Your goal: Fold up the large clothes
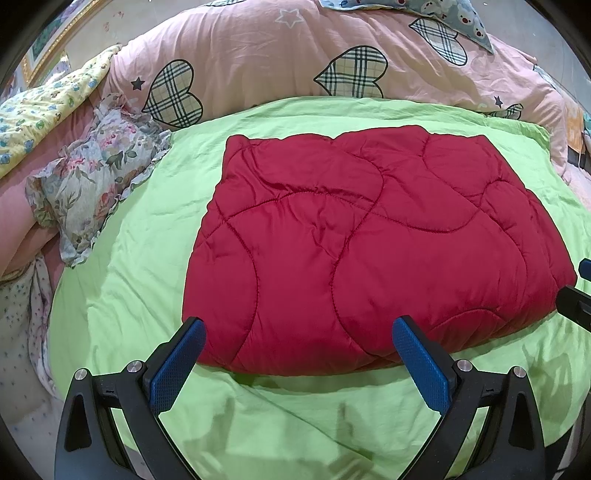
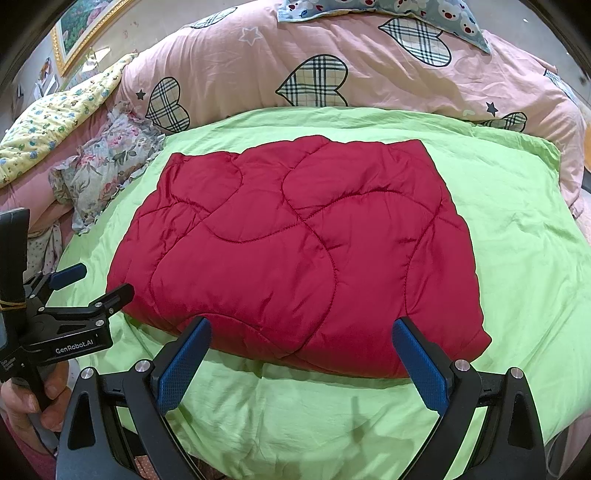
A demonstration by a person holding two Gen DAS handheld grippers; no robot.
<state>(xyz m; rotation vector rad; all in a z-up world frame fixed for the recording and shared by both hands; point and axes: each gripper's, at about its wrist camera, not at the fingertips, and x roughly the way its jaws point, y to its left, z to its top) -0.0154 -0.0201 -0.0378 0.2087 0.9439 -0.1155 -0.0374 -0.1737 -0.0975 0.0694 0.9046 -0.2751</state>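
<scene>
A red quilted padded garment (image 1: 362, 243) lies folded into a thick rectangle on a light green sheet (image 1: 147, 266). It also shows in the right wrist view (image 2: 295, 251) on the same sheet (image 2: 517, 258). My left gripper (image 1: 299, 325) is open and empty, its blue pads just short of the garment's near edge. My right gripper (image 2: 301, 325) is open and empty, also at the near edge. The left gripper shows in the right wrist view (image 2: 99, 284), open, beside the garment's near left corner.
A pink duvet with plaid hearts (image 1: 295, 55) is piled behind the sheet. A floral frilled pillow (image 1: 92, 177) and a yellow patterned quilt (image 1: 48, 110) lie at the left. A framed picture (image 2: 85, 29) hangs on the wall at upper left.
</scene>
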